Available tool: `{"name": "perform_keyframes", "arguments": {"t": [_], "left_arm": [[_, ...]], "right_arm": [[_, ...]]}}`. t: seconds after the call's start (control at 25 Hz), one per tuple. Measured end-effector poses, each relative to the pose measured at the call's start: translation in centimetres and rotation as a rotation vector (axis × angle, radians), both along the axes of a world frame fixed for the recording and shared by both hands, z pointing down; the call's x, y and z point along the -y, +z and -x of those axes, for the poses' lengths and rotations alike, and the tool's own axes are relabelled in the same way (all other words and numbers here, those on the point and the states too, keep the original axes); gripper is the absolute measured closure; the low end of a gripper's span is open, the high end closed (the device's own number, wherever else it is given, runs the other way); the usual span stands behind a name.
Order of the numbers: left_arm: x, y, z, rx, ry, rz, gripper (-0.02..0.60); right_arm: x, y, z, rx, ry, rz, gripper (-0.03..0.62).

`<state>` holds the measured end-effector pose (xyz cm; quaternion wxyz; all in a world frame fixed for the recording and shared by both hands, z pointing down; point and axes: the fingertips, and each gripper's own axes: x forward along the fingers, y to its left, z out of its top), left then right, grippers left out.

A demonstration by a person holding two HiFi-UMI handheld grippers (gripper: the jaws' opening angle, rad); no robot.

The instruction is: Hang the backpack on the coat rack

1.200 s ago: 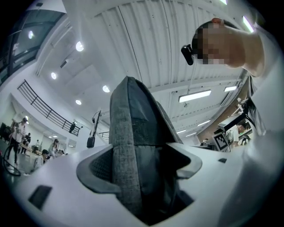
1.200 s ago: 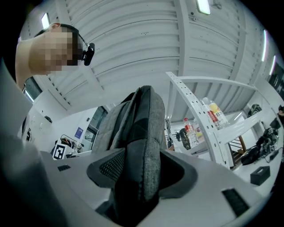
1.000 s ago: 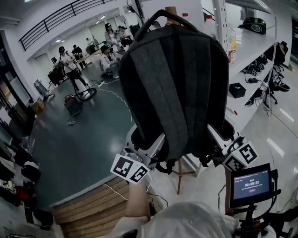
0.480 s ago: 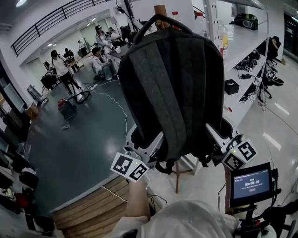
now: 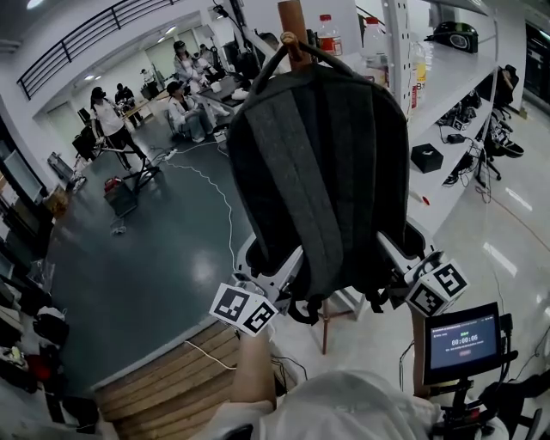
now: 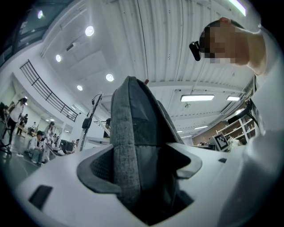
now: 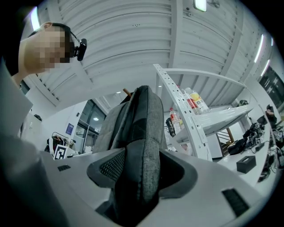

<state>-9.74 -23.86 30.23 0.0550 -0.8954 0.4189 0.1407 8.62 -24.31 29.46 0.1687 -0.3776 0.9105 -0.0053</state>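
Backpack (image 5: 322,163) now nearer coat rack (image 5: 292,21)

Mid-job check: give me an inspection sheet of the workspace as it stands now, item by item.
Surface: dark floor; wooden platform at the person's feet.
Job's things: grey backpack held up against the coat rack pole; its top handle reaches the pole; hooked or not cannot be told.
Clutter: bottles and a black box on the white shelves.
Grippers: left gripper shut on the backpack's lower edge; right gripper likewise on the other side.
Cables: white cable across the floor.
Surroundings: people at the far end; timer screen at lower right.
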Motion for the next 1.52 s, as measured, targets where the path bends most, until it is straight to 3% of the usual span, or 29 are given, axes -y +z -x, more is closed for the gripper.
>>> {"name": "perform_keyframes", "arguments": {"t": [0.16,0.36,0.76,1.28,1.52], "left_arm": [[0.6,0.4,0.4,0.011,-0.005,-0.022,0.239],[1.5,1.3,0.7,-0.062,0.038,0.028,0.239],[2.2,3.1,0.2,-0.122,0.055,0.057,0.246],[2.5,4.1,-0.4,-0.139,0.072,0.053,0.261],[3.3,4.7,0.1,-0.153,0.034,0.054,0.261]], "right_arm": [[1.1,0.9,0.0,0.028,-0.025,0.006,0.355],[2.0,1.7,-0.4,0.059,-0.029,0.006,0.355],[3.2,2.3,-1.6,0.097,0.012,0.008,0.355],[4.0,2.7,-1.6,0.105,0.012,-0.009,0.355],[4.6,3.0,-1.7,0.094,0.055,-0.018,0.355]]}}
